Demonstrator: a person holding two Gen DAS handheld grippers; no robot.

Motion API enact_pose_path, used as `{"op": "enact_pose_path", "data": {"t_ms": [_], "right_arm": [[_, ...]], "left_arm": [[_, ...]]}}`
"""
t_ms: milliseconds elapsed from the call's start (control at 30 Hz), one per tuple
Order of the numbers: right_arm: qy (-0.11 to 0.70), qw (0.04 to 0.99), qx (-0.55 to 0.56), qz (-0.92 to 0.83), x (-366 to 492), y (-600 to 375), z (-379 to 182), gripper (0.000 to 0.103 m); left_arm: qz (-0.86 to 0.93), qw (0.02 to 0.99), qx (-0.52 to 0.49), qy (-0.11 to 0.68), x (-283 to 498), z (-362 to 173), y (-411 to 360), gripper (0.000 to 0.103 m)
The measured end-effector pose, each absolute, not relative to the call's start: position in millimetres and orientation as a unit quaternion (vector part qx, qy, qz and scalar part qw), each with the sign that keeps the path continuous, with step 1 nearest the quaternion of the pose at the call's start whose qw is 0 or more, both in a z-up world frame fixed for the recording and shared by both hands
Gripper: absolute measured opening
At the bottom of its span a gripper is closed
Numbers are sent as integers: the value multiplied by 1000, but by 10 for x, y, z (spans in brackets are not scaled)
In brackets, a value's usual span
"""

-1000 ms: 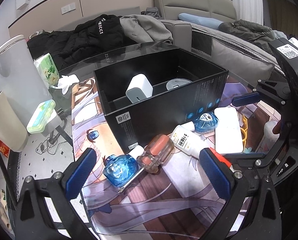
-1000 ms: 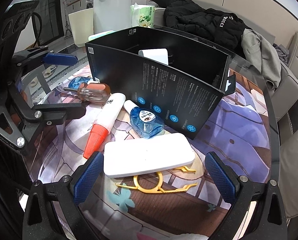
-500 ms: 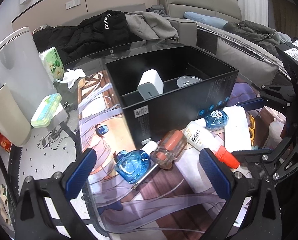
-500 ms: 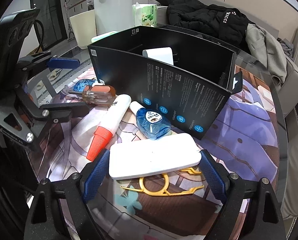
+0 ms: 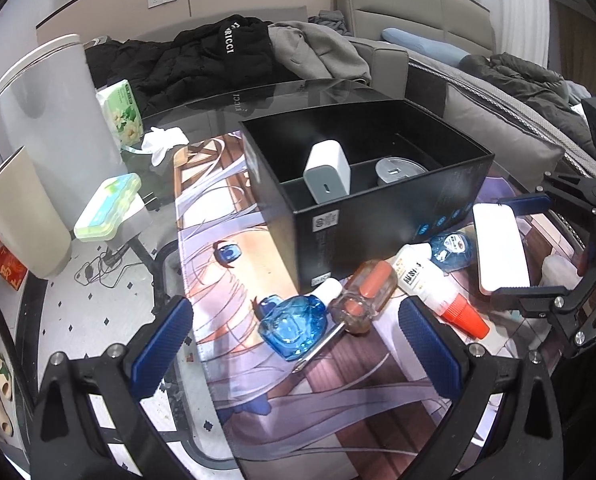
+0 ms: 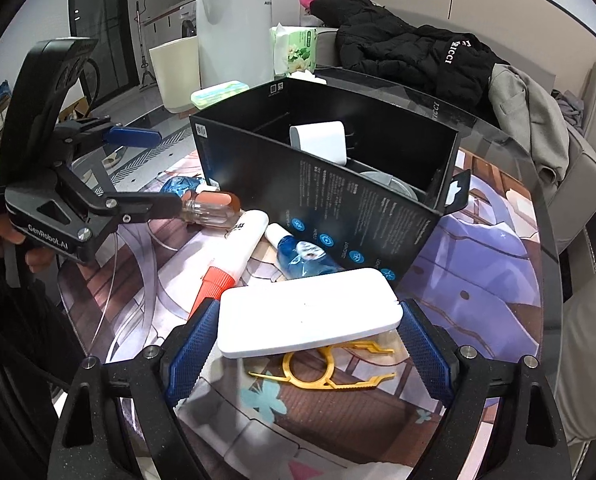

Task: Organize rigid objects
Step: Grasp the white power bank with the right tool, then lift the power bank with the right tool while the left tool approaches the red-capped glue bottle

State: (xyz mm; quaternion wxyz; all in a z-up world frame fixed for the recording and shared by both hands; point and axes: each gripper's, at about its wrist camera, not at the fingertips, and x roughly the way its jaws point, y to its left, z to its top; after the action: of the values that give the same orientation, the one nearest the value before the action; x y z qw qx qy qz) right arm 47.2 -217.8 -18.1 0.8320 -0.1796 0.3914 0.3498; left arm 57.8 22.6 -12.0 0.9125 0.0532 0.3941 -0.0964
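A white flat case [image 6: 309, 316] lies on the printed mat, and my right gripper [image 6: 305, 344] is shut on it, a blue pad pressed against each end. Partly under the case lies a gold tweezer-like tool [image 6: 325, 372]. My left gripper [image 5: 296, 346] is open. A blue bottle [image 5: 294, 326] and an amber-handled screwdriver [image 5: 361, 296] lie just ahead of its fingertips. A white glue bottle with an orange cap [image 5: 429, 284] and a second blue bottle [image 5: 449, 246] lie against the black box [image 5: 377, 196]. The box holds a white charger [image 5: 329, 172] and a grey disc [image 5: 397, 168].
The mat covers a round glass table [image 6: 509, 148]. A tissue pack [image 5: 122, 116] and crumpled tissue sit at the far left edge. Jackets [image 6: 417, 60] are piled beyond the table. A white bin [image 5: 50, 128] and a green case [image 5: 108, 206] stand off the table's left side.
The right gripper's pads have come in from wide apart onto the two ends of the white case. The left gripper stays open; its view has shifted slightly.
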Motion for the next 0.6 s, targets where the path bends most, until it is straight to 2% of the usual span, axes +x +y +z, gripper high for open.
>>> {"op": "enact_pose_path", "data": {"t_ms": [600], "right_arm": [[374, 851, -157, 332, 490, -2426, -9, 90]], "left_arm": [[-206, 897, 115, 375, 451, -44, -399, 103]]}}
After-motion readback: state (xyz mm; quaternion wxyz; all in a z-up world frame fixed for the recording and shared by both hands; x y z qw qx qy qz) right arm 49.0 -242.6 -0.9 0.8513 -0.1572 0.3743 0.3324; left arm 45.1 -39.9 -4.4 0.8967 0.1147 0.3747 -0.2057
